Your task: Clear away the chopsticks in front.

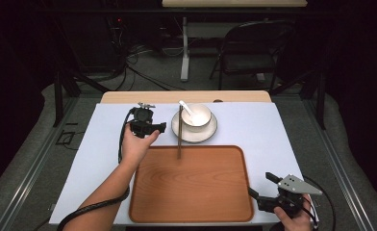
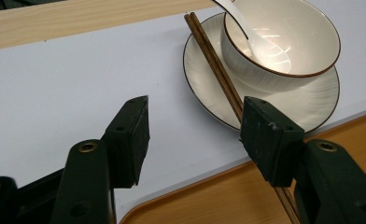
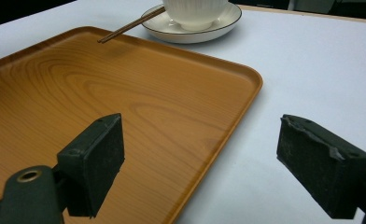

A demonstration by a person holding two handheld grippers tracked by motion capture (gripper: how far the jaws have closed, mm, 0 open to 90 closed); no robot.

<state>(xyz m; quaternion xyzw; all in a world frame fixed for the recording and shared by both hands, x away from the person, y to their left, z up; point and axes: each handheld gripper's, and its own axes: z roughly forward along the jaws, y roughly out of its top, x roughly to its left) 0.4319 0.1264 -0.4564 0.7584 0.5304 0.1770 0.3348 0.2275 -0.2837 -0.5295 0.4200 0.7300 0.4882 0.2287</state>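
Left tool [image 1: 158, 128], jaws apart and empty, hovers beside chopsticks [image 2: 217, 70] leaning from plate [image 2: 312, 105] onto tray [image 1: 191, 185]. Right tool [image 1: 263, 185] idle, jaws apart. Risk: nudge rolls chopsticks off rim, jolts bowl [image 2: 284, 42].

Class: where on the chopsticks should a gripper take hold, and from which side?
Grip the chopsticks at mid-length, probably from above, jaws either side of the pair. They bridge the plate rim and the tray rim, so that stretch looks raised off the table.

You see a cream bowl [image 2: 284, 46] and dark-rimmed plate [image 2: 265, 100] — both ribbed. Brown chopsticks [image 2: 216, 67]; orange wood-grain tray [image 3: 102, 107] — pale tabletop [image 1: 254, 130].
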